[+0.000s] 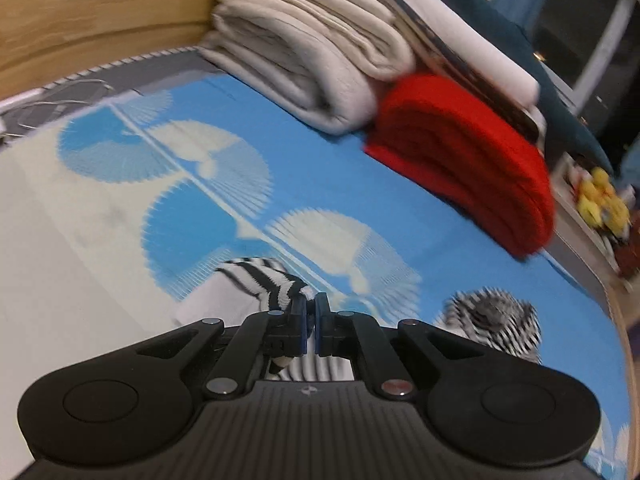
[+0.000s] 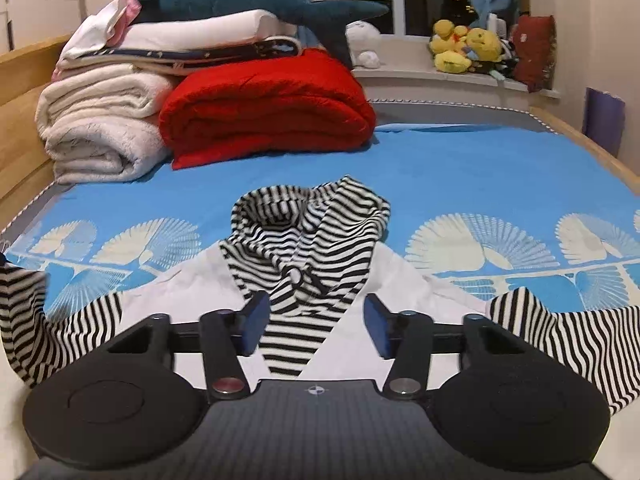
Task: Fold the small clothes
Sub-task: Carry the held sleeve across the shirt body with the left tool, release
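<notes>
Small white garment with striped hood and striped sleeves, spread on the bed near its front edge. Left gripper pinched shut on a striped sleeve; right gripper half-wide, jaws either side of the striped front panel, not pressing it. Folded red blanket and cream blanket lie toward the far left corner.

A bed is covered by a bright blue sheet printed with a row of pale fan shapes. At the far left of the bed sits a rolled cream blanket, and touching its right side lies a folded red blanket. More folded white and dark bedding is stacked on top of the cream blanket, with a dark teal shark plush lying across the stack. A wooden bed frame runs along the left edge. Beyond the bed, a window ledge holds yellow plush toys beside a red cushion. Blue curtains hang at the dark window.
</notes>
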